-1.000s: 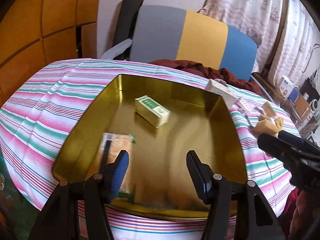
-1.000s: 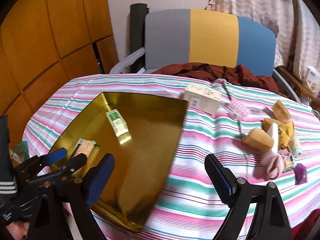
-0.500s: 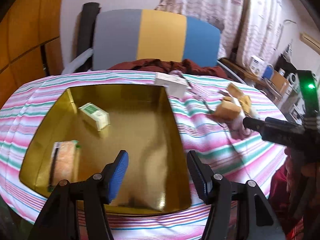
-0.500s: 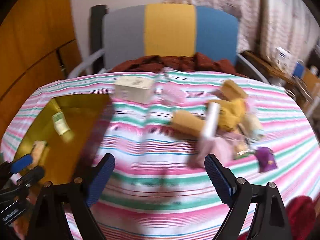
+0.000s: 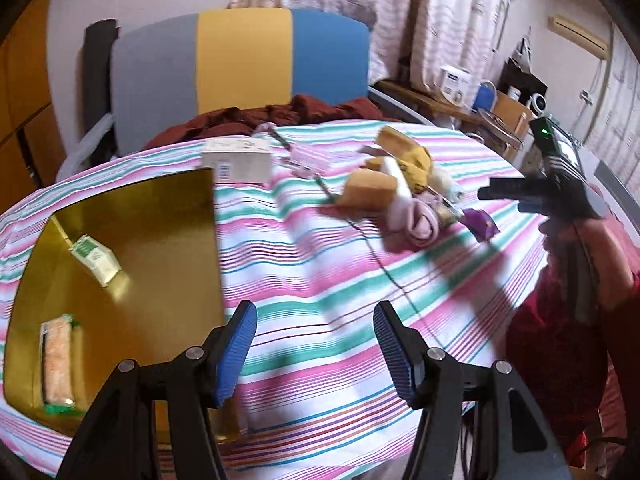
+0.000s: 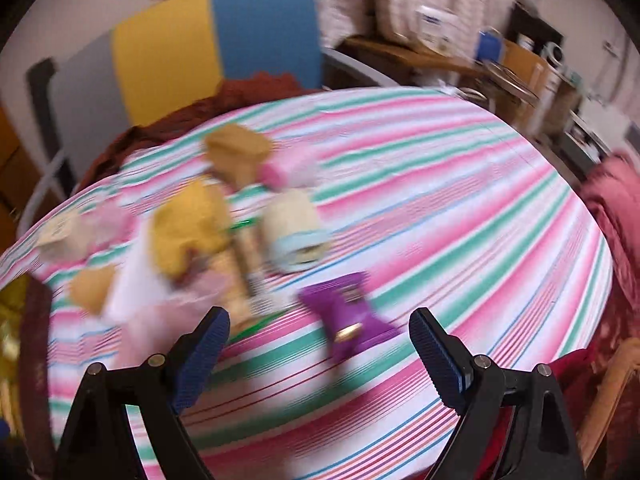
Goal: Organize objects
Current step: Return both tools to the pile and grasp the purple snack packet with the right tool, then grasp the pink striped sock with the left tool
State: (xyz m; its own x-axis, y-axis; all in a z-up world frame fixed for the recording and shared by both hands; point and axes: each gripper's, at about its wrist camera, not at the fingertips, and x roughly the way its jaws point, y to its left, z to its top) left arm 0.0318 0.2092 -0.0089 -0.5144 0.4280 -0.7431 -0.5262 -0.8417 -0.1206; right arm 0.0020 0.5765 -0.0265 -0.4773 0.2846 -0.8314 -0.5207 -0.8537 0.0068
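Above the striped tablecloth (image 5: 312, 264), the left gripper (image 5: 312, 344) hung with jaws apart and empty. Its neighbour, the right gripper (image 6: 320, 356), stood wide, also empty, just short of the purple packet (image 6: 348, 316). A gold tray (image 5: 160, 240) held a green-and-white box (image 5: 96, 258) and an orange packet (image 5: 58, 360); the loose pile (image 5: 404, 196) lay well apart from it.
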